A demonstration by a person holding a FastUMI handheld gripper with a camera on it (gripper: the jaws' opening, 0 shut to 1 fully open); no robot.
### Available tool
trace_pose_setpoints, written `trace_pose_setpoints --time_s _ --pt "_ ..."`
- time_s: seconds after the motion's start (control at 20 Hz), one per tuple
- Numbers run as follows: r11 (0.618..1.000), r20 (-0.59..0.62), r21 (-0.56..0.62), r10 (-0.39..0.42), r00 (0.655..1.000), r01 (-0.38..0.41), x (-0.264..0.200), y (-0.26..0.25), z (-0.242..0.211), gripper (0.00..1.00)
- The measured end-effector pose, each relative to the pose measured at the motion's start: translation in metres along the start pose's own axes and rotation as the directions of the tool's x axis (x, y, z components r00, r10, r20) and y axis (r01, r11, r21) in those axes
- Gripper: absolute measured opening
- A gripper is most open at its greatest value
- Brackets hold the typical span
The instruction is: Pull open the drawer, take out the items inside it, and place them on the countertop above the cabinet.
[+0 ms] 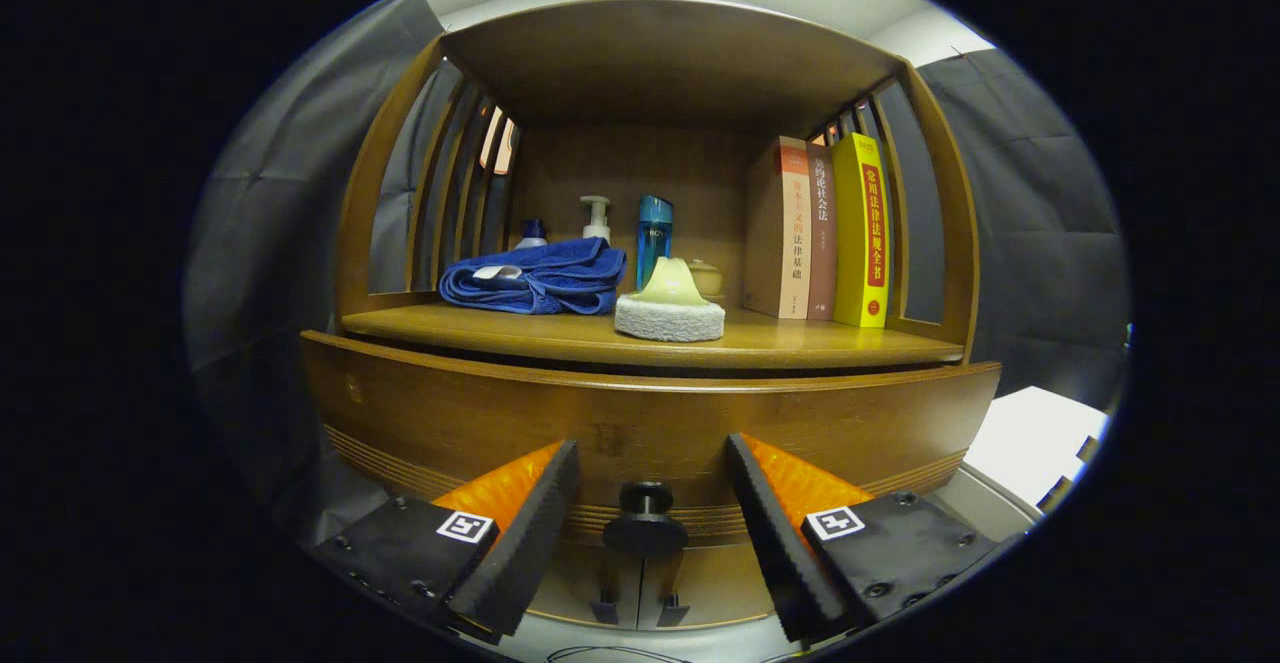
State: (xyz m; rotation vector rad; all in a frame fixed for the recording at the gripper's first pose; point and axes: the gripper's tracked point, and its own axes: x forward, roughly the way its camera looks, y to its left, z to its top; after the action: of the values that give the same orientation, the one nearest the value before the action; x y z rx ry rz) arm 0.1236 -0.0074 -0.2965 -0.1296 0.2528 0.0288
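The gripper (pixel 648 518) stood wide open, its fingers either side of the round knob (pixel 645 520) on the closed drawer (pixel 640 413), touching nothing. On the worktop (pixel 560 335) above lay a blue towel (pixel 535 278) and a sponge (pixel 669 305), with books (pixel 825 233) upright beside them.

- Warm, dim light falls from above; the shelf roof (pixel 660 63) casts shadow over the back corner.
- Fisheye bends the drawer front (pixel 640 413) and the countertop (pixel 560 335) edge.
- The gripper (pixel 650 533), fingers apart, looks sharp.

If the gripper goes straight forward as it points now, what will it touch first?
Most likely the dark round knob on the drawer front. The gripper has open jaws either side of it; depth is unclear.
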Motion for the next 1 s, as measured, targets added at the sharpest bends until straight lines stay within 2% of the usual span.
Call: trace_pose_setpoints --time_s 0.35,0.85,0.95,1.0 --pt "1.000 -0.024 -0.014 0.002 1.000 -0.003 0.024 0.001 -0.011 0.98" --pt "1.000 -0.012 -0.006 0.003 1.000 -0.004 0.021 0.004 -0.010 0.98" --pt "0.995 -0.005 0.065 0.077 0.997 -0.076 0.022 0.024 -0.006 0.99" --pt "0.994 0.003 0.072 0.077 0.997 -0.077 0.020 0.025 -0.002 0.99"
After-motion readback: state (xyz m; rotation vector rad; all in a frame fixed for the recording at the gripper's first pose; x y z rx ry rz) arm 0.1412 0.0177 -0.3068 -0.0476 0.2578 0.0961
